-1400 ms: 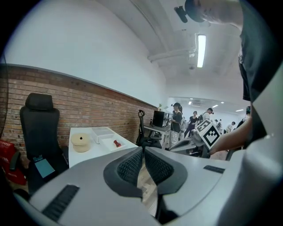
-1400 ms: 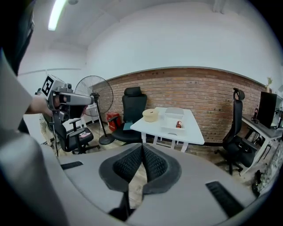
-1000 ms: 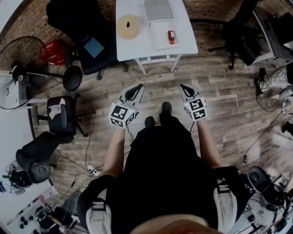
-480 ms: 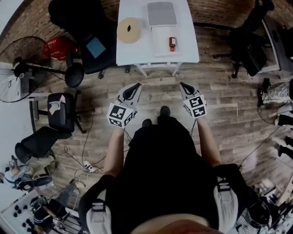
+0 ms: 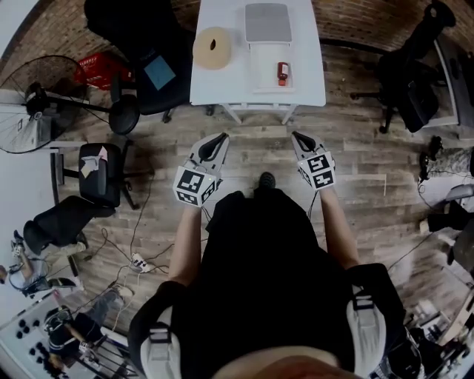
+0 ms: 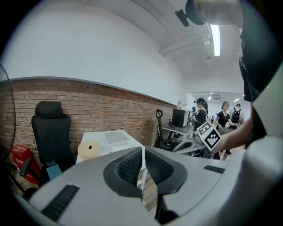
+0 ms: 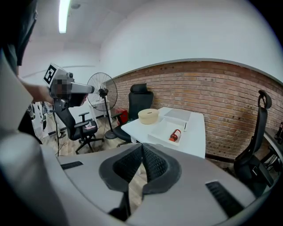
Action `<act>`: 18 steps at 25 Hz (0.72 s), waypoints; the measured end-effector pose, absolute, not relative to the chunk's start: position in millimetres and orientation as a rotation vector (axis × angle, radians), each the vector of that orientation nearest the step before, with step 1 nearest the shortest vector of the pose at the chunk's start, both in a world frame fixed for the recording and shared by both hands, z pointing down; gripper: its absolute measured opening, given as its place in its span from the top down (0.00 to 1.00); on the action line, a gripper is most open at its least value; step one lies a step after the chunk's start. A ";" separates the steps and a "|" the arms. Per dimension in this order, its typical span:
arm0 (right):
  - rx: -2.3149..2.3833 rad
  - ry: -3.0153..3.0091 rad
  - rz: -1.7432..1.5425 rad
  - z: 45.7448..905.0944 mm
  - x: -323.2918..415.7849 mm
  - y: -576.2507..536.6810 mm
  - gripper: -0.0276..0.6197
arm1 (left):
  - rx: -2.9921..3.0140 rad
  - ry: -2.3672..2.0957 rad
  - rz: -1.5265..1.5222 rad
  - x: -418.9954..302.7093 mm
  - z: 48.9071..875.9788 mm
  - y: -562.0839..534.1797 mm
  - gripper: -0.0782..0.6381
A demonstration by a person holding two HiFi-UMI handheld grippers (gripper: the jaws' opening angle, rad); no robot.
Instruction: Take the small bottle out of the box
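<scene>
A small red bottle (image 5: 282,72) (image 7: 175,135) lies in a shallow white box (image 5: 263,74) (image 7: 161,131) on a white table (image 5: 311,85) (image 7: 196,137). Both grippers are held out over the wooden floor, short of the table and apart from everything on it. My left gripper (image 5: 221,138) (image 6: 143,152) is shut with nothing between its pads. My right gripper (image 5: 297,137) (image 7: 142,152) is likewise shut and holds nothing. The left gripper view shows the table (image 6: 99,137) but not the bottle.
A tan round roll (image 5: 212,48) (image 7: 148,115) and a grey flat case (image 5: 268,22) (image 6: 116,137) also lie on the table. Black office chairs (image 5: 137,52) (image 5: 407,81) flank it. A standing fan (image 5: 29,111) and another chair (image 5: 100,174) stand at the left. Cables (image 5: 137,259) trail over the floor.
The table sits a little lower and nearer in the head view, with the floor sliding back beneath. Both grippers keep their spots in front of the body, still shut.
</scene>
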State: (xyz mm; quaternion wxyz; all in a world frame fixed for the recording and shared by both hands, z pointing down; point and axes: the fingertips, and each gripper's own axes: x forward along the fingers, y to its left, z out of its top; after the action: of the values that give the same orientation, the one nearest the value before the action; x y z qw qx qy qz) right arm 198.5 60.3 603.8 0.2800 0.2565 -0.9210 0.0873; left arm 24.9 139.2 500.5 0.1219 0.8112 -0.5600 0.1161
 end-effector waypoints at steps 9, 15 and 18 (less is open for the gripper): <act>0.709 -2.466 0.257 606.4 206.3 53.6 0.96 | 2.388 -1.632 0.342 29.8 495.6 130.8 0.84; 0.722 -2.452 0.254 604.8 210.7 55.4 0.96 | 2.369 -1.643 0.315 21.1 498.3 126.6 0.84; 0.731 -2.429 0.263 609.0 214.6 52.3 0.96 | 2.375 -1.636 0.304 17.9 498.4 118.3 0.84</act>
State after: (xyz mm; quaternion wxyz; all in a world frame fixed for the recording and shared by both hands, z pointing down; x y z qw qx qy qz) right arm 214.6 52.3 609.0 0.2915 0.2743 -0.9111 0.0988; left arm 17.9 118.3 498.4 0.1205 0.8129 -0.5601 0.1042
